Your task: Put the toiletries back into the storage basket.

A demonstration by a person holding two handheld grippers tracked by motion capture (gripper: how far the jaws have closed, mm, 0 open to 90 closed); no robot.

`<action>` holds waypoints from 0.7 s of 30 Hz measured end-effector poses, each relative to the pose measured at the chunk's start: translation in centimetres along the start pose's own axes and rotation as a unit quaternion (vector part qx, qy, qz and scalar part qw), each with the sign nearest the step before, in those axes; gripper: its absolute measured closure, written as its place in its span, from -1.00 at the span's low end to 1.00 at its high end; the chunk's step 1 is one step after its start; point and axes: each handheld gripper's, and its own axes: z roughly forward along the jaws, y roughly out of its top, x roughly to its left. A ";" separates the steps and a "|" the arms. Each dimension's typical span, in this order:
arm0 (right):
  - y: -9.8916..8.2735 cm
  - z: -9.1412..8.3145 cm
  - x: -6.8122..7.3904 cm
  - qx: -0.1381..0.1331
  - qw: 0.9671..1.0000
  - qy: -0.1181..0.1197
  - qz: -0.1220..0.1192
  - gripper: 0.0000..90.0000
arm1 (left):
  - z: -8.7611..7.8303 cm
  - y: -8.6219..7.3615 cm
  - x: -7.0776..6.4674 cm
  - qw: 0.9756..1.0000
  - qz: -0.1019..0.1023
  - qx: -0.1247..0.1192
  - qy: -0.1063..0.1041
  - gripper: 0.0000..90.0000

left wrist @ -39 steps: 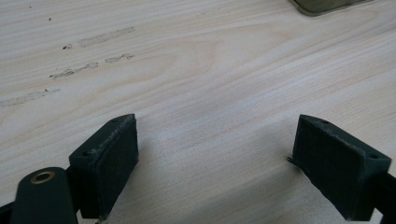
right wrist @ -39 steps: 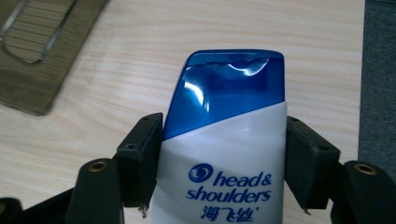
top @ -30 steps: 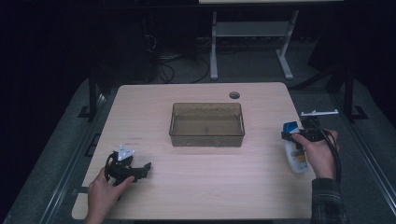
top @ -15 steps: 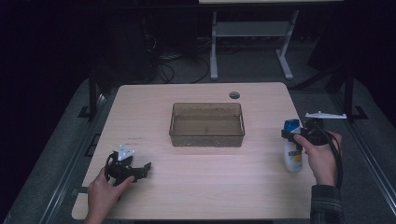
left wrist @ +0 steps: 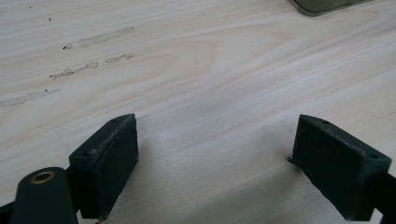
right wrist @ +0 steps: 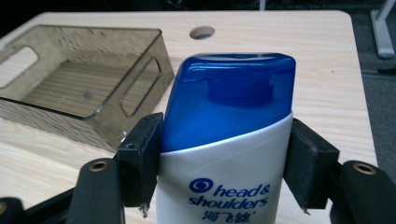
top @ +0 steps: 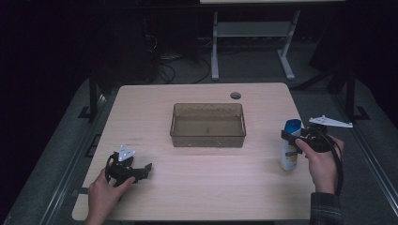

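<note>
We clamp our right gripper (right wrist: 224, 163) on the smooth, slippery white plastic shampoo bottle with the blue cap (right wrist: 229, 121), at 3 o'clock of the see-through brown plastic bin (top: 208, 124), squeezing just under the cap, while our left gripper (left wrist: 229, 172) rests wide apart.

Black two-jaw left gripper (top: 146, 168), grey three-cornered plate, right gripper (top: 287, 136) with black cable, rectangular foam pads (right wrist: 140, 156), brass rivets, plaid sleeve (top: 326, 208).

You are looking at a smoky, see-through bin (top: 208, 125) sitting open mid-tabletop (top: 202, 187), a round cable hole (top: 235, 95) lying just behind it. Faint scuff marks (left wrist: 88, 51) are streaking the wood, and a metal stand (top: 253, 35) is standing beyond.
</note>
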 end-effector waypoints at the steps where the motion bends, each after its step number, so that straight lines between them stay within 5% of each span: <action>1: 0.0 -0.1 0.1 -0.003 1.000 0.002 0.000 -0.20 | 0.0 0.0 0.0 1.000 0.000 0.000 0.000 -0.71; 21: 1.0 -0.3 3.1 -0.042 0.998 0.049 -0.028 -0.21 | 0.0 0.0 0.0 1.000 -0.001 -0.001 0.000 -0.71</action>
